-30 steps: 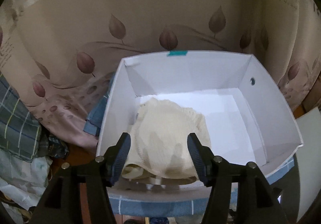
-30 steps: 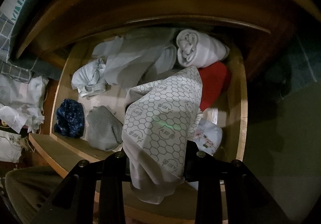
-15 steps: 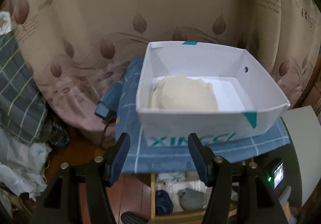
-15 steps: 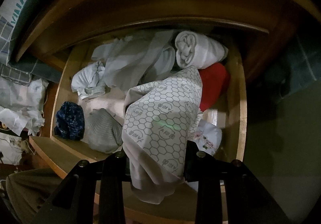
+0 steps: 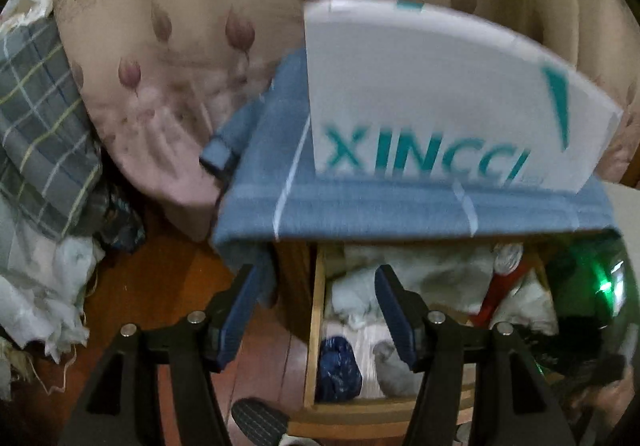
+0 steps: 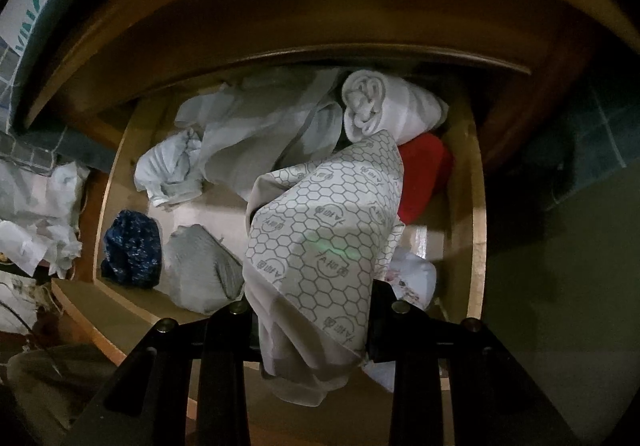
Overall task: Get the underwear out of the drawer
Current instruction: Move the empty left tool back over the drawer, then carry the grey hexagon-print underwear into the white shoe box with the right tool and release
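Observation:
My right gripper is shut on a white honeycomb-print underwear and holds it up over the open wooden drawer. The drawer holds a rolled white piece, a red piece, a grey piece, a dark blue piece and crumpled pale clothes. My left gripper is open and empty, in front of the white XINCCI box, above the drawer's left wall. The box's inside is hidden.
The box stands on a blue checked cloth over the cabinet top. A beige leaf-print curtain hangs behind. Plaid fabric and white crumpled cloth lie at left on the wooden floor.
My left gripper has left the cream underwear in the box, pulled back and dropped down to the drawer's level. My right gripper has lifted the honeycomb underwear slightly.

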`<state>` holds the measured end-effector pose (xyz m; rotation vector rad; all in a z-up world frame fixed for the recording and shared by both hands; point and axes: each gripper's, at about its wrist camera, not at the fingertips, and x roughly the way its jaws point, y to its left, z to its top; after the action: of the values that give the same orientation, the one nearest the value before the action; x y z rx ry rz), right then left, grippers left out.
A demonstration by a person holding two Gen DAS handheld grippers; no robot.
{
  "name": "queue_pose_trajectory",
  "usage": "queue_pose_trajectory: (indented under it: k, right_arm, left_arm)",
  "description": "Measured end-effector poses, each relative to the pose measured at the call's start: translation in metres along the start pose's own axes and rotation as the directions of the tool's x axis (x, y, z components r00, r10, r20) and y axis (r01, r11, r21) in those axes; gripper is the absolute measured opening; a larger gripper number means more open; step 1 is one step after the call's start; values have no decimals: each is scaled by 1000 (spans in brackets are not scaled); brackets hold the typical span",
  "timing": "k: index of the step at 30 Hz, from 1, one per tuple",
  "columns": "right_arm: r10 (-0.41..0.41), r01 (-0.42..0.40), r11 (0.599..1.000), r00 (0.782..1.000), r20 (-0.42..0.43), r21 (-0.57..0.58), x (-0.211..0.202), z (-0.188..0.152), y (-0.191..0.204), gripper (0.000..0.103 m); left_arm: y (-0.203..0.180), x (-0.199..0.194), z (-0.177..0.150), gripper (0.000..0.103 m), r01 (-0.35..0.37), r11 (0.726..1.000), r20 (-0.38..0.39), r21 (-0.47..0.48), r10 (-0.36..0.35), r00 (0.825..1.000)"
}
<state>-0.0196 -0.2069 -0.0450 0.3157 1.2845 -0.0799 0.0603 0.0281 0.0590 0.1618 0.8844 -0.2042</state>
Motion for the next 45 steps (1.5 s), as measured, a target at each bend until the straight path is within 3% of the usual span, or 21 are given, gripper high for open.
queue_pose_trajectory:
  k: [5, 10, 16, 23, 30, 45]
  right_arm:
    - [-33, 33, 999, 999, -6, -21, 3, 0, 5, 30]
    - [-44, 44, 999, 999, -11, -13, 3, 0, 3, 30]
    - [-51, 51, 999, 999, -7, -18, 1, 0, 6, 30]
    - [-48, 49, 997, 998, 28, -58, -8, 0, 16, 30]
    - [-18, 20, 999, 999, 40, -41, -41, 3, 20, 30]
    - [6, 9, 990, 994, 108, -141, -139, -7, 53, 30]
  left_arm:
    - [-5, 34, -25, 62, 16, 999, -81, -50, -20, 997]
    - [-2, 44, -38, 62, 4, 999, -89, -45, -8, 996]
    - [13, 64, -41, 62, 9, 994, -174, -109, -28, 984]
    - [18, 71, -40, 62, -5, 990, -192, -141, -22, 981]
    - [23, 69, -41, 62, -11, 987, -191, -158, -20, 981]
    - [20, 64, -40, 62, 10, 989, -180, -148, -36, 983]
